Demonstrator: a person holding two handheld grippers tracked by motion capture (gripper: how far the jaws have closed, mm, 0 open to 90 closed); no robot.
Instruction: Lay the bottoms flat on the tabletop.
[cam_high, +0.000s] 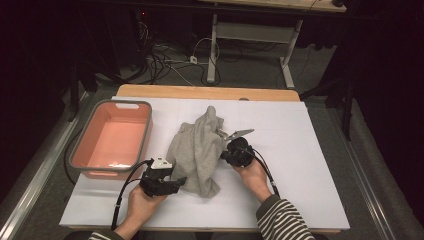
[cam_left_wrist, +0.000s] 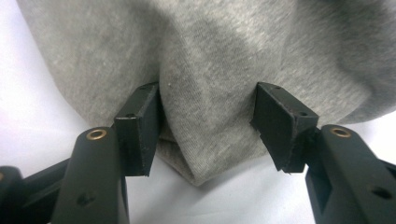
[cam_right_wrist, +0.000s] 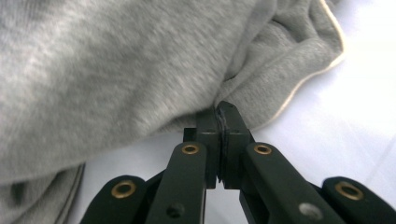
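Near the front edge of the white table (cam_high: 300, 200), we hold both grippers against a crumpled grey cloth (cam_high: 197, 150) at mid-table. Left gripper (cam_left_wrist: 208, 126) gapes around a fold; right gripper (cam_right_wrist: 219, 123) pinches the cloth's edge. No lettering legible.

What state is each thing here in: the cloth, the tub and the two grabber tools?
Cloth: crumpled in a heap on the table, partly lifted at the far end.
Tub: upright, empty.
Left gripper: open, its jaws astride a fold of the cloth.
Right gripper: shut, its tips at the cloth's edge; whether it pinches cloth is hard to tell.
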